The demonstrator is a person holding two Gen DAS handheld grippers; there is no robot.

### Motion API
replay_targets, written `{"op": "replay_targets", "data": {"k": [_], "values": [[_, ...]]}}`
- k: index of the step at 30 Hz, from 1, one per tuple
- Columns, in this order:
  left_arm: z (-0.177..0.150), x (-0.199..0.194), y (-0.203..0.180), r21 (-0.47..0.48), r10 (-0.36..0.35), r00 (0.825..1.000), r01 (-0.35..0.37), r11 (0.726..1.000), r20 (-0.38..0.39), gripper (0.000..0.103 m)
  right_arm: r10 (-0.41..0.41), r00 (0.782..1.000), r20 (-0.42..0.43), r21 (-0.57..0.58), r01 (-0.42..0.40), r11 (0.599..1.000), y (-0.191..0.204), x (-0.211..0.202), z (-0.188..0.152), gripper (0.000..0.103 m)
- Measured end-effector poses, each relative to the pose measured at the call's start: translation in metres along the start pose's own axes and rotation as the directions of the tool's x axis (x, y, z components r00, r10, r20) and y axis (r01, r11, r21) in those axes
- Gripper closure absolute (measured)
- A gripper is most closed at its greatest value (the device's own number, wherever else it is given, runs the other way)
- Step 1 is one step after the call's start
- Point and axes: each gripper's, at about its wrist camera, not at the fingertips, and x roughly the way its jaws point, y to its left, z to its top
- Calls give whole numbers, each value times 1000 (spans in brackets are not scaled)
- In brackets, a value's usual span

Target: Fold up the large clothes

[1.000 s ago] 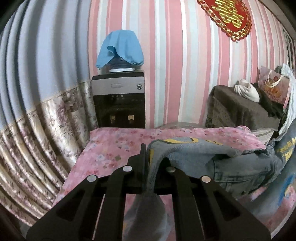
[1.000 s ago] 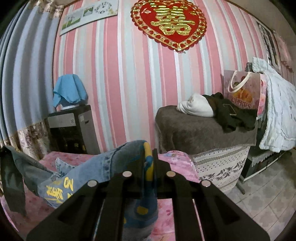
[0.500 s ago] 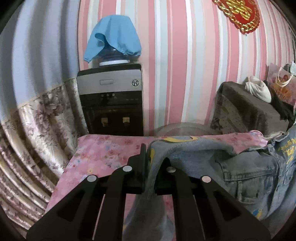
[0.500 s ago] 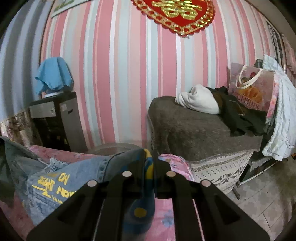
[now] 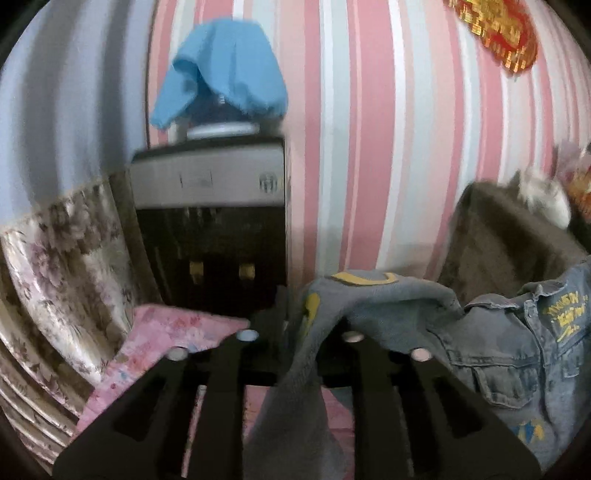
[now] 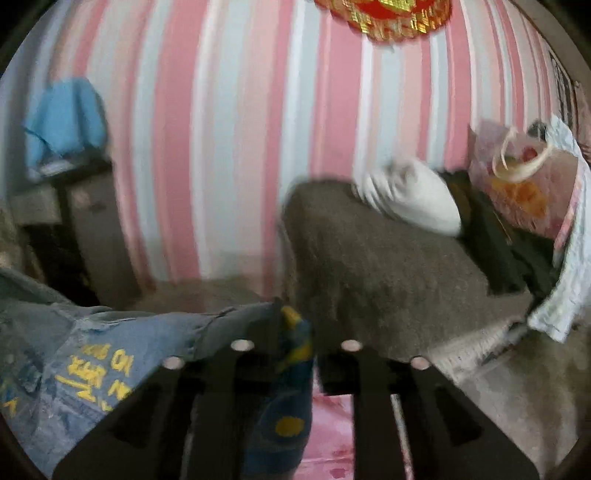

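Jacket across the table, between dispenser and covered furniture

The blue denim jacket [image 5: 517, 354] lies on the pink floral tablecloth [image 5: 162, 332]; behind the table's left stands the black-and-silver water dispenser [image 5: 210, 221], cloth-topped, and behind its right the brown-draped furniture [image 6: 369, 251] bearing a white bundle [image 6: 413, 199].

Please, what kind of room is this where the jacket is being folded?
Most likely a room in a home, perhaps a bedroom. It has pink striped wallpaper, a water dispenser with a blue cloth over its bottle, and a red paper decoration on the wall. The denim jacket lies on a pink floral cover.
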Motion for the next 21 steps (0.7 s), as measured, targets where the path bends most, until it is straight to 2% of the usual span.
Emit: {"op": "replay_targets", "data": {"k": [2,4,5,6,8,15,21], "values": [[-16,27,-5,23,12,998,-10,1000,-68,57,10,996,-87,34,-7,999,-2,20,-12,50],[-34,35,-9,53,20,995,-15,998,-97,46,32,993,-110,59,-26,998,-3,19,-26,50],[-40,34,-11,68,34,995,-27,997,-95,38,42,994,-101,51,-37,998,-1,10,-35,50],[-46,29,-12,82,53,995,-46,996,-85,34,47,994,-94,46,-42,998,0,2,-41,48],[-53,16,-9,77,53,996,-47,996,-77,22,63,995,-82,53,-59,997,1,-20,-55,43],[-83,-56,3,61,34,999,-32,998,-35,10,142,989,-36,100,-138,985,7,-101,-101,33],[-119,-123,-10,54,4,1000,-4,999,12,3,200,980,-24,134,-195,972,20,-163,-139,20]]}}
